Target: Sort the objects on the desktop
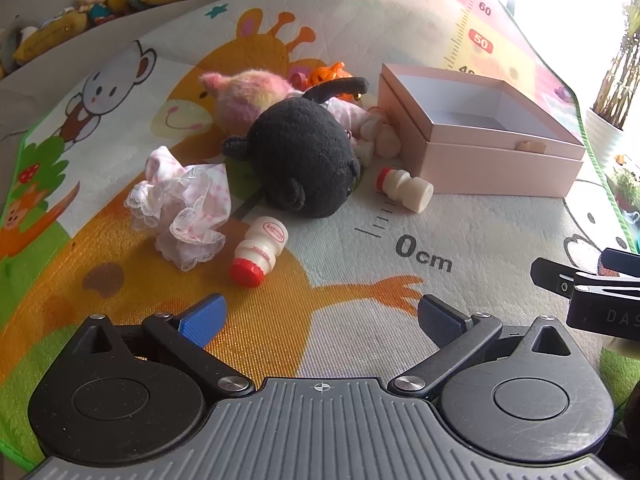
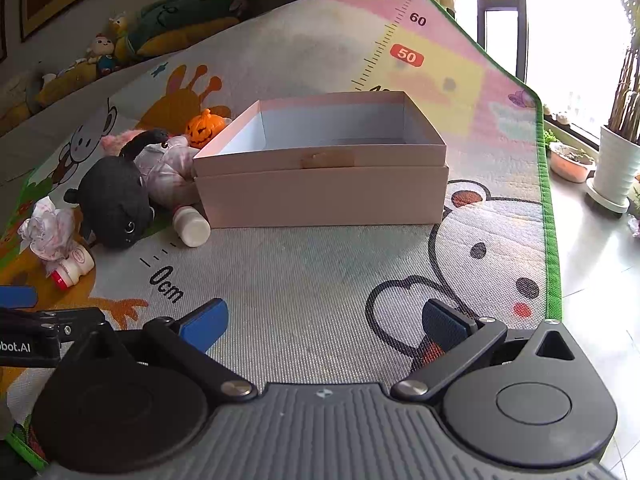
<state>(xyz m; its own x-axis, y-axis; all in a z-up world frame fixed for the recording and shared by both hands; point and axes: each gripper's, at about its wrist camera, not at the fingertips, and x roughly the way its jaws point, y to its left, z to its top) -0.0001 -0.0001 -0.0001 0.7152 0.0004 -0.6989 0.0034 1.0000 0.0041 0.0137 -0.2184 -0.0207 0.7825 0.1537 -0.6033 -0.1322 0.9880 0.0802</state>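
Left wrist fisheye is showing the left gripper (image 1: 320, 320) hovering with blue pads spread wide, grasping nothing, above a cartoon play mat (image 1: 360, 224). A black plush cat (image 1: 308, 156) is lying at 12 o'clock from it, with a pink fluffy plush (image 1: 248, 94) behind and a lacy pink doll dress (image 1: 184, 208) at 10 o'clock. Two small drink bottles are lying on their sides: a red-capped bottle (image 1: 258, 254) just beside the dress, a cream bottle (image 1: 406, 188) touching the pink box's (image 1: 500, 160) near wall.

Right wrist fisheye is showing the right gripper (image 2: 324, 324) likewise released and holding nothing. Only this view is revealing the box's (image 2: 320, 196) pale bare interior, the orange pumpkin toy's (image 2: 204, 128) carved face, and potted plants (image 2: 616, 160) at 2 o'clock beyond the mat.
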